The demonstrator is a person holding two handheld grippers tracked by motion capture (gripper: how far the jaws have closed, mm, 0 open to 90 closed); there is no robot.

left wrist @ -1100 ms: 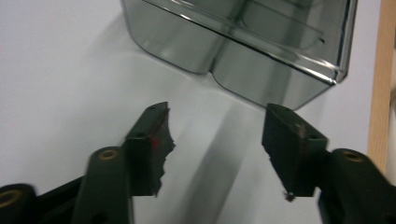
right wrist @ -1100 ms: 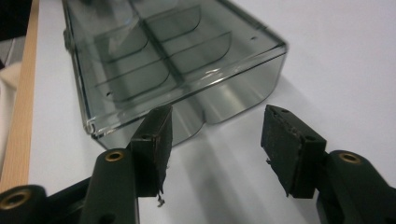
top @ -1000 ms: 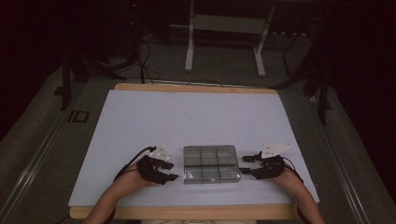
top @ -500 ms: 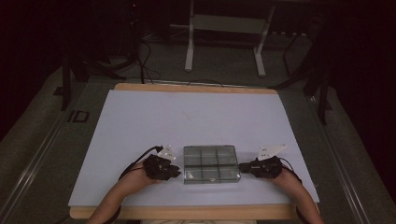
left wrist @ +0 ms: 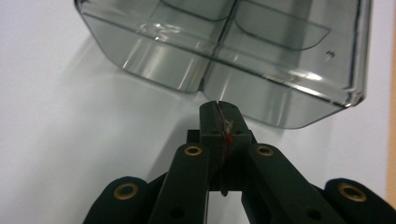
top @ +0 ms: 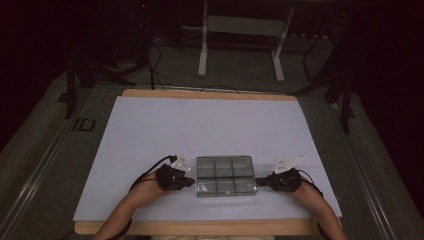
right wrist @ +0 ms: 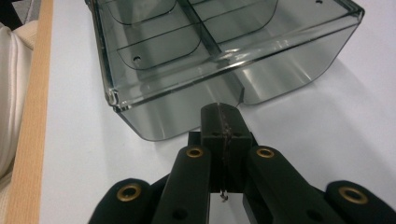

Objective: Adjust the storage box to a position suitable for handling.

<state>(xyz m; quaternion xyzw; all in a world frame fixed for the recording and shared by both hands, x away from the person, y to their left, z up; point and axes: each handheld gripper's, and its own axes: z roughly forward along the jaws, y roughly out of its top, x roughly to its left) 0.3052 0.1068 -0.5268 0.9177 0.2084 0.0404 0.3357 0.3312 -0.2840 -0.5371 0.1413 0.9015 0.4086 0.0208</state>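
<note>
A clear plastic compartment box point(top: 226, 174), split into six cells and empty as far as the pictures show, sits near the middle of the table's point(top: 150, 130) front edge, well back from the far edge. The person has a gripper at each short end of it. The left gripper point(top: 188, 182) points at the box's left end wall, the right gripper point(top: 260, 181) at its right end wall, both near the front corners.

In the left gripper view the two black jaws stand pressed together, pad against pad, with nothing between them; their tip is at the foot of the box point(left wrist: 224, 56) wall, by the seam where the middle divider meets it, touching or just short of it. The right gripper view shows the same: jaws have just closed onto each other, empty, with the tip at the box point(right wrist: 219, 60) wall below the rim. Both pairs have just been closing, and neither caught the wall.

The step in hand looks like squaring up on the box from both ends. With the jaws closed as blunt tips, the likely next move is a two-sided squeeze to slide or lift it, which calls for equal, opposed pressure low on the walls, since the smooth plastic could skid or tilt. If a pinch on the rim is meant instead, both pairs must reopen and rise to the rim first.
</note>
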